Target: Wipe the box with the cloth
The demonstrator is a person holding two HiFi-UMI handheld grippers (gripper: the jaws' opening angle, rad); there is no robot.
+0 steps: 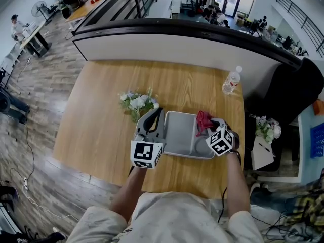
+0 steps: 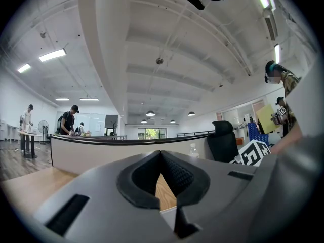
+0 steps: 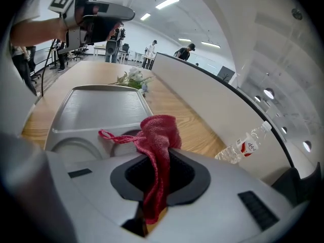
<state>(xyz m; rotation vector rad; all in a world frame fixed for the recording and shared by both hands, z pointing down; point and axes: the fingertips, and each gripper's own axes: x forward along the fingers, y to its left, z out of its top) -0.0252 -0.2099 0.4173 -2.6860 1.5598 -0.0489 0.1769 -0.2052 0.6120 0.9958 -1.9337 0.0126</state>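
A shallow grey compartment box (image 1: 179, 133) lies flat on the wooden table (image 1: 101, 120). My right gripper (image 1: 215, 123) is over the box's right end, shut on a red cloth (image 1: 203, 121). In the right gripper view the cloth (image 3: 159, 133) bunches above the shut jaws (image 3: 157, 161) and hangs over a round compartment of the box (image 3: 96, 108). My left gripper (image 1: 153, 117) sits at the box's left edge. In its own view the left gripper (image 2: 161, 154) has its tips touching, with only wood and a pale edge showing below them.
A small bunch of white flowers (image 1: 137, 103) lies just left of the box. A plastic water bottle (image 1: 231, 81) stands at the table's far right corner. A curved counter wall (image 1: 177, 42) runs behind the table, and a black chair (image 1: 298, 92) is at the right.
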